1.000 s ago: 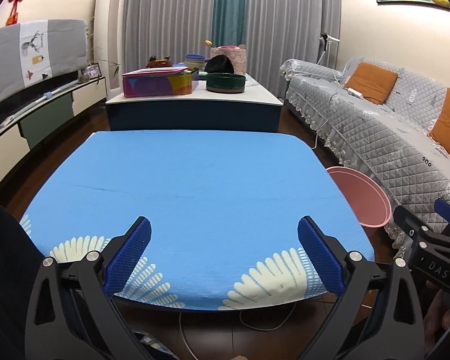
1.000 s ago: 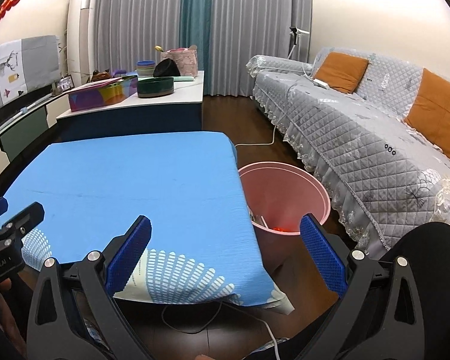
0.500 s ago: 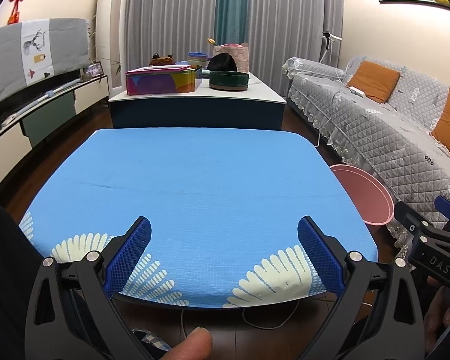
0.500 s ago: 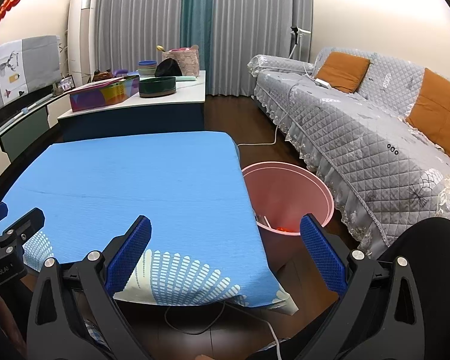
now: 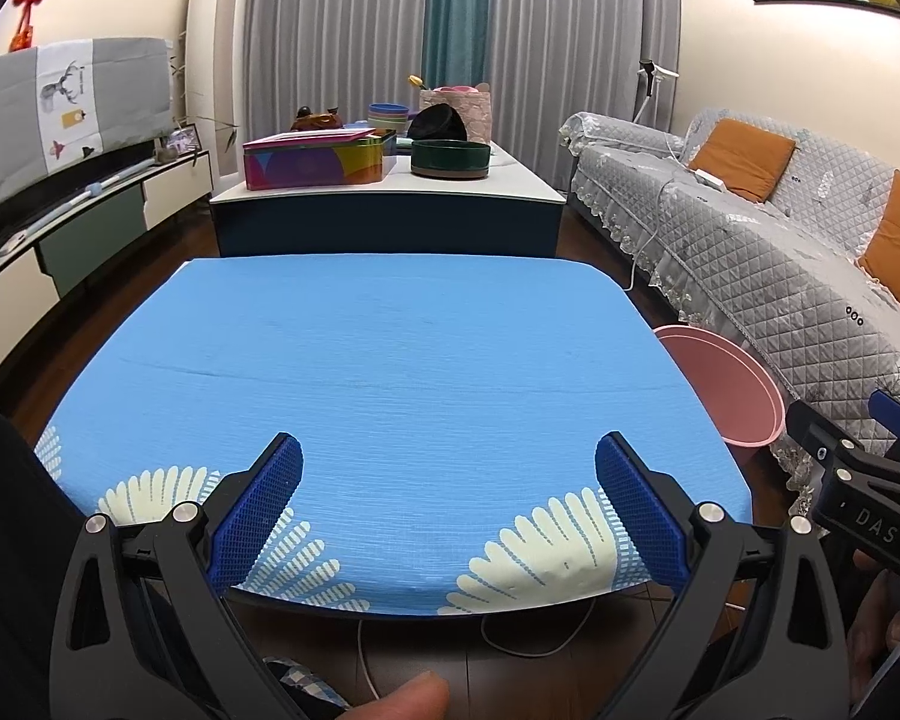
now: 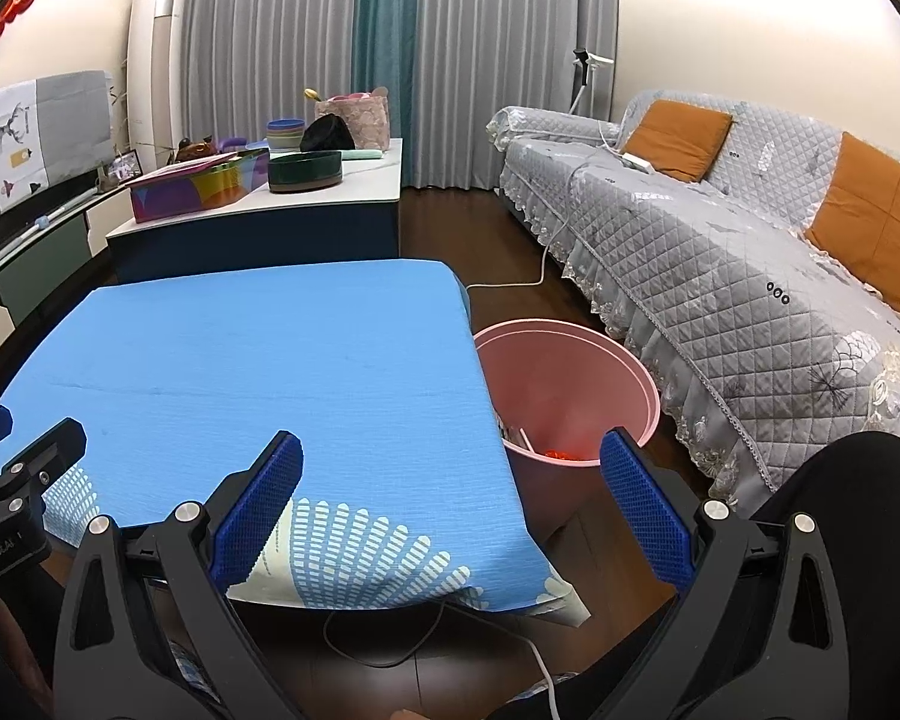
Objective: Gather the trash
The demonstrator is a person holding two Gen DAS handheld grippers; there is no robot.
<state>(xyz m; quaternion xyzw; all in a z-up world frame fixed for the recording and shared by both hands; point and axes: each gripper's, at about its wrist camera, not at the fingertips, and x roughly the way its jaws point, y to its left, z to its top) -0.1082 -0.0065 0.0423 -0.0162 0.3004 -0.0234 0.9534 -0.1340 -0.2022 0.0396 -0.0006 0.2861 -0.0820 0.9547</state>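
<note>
A pink bin (image 6: 576,384) stands on the floor at the right edge of the blue-clothed table (image 6: 258,360), with orange and pale scraps (image 6: 555,454) at its bottom. From the left wrist view only the bin's rim (image 5: 732,384) shows past the table (image 5: 390,372). My left gripper (image 5: 448,504) hangs open over the table's near edge, nothing between its blue pads. My right gripper (image 6: 450,498) is open too, near the table's front right corner, its right pad in front of the bin. No loose trash shows on the cloth.
A grey quilted sofa (image 6: 720,276) with orange cushions runs along the right. Behind the table a white-topped cabinet (image 5: 390,192) carries a colourful box (image 5: 318,162), a dark green bowl (image 5: 450,157) and other items. Cables (image 6: 390,642) trail on the floor under the table's front.
Both views have drifted slightly back and up from the table. A fingertip has come into the bottom of the left wrist view. Both grippers stay open.
</note>
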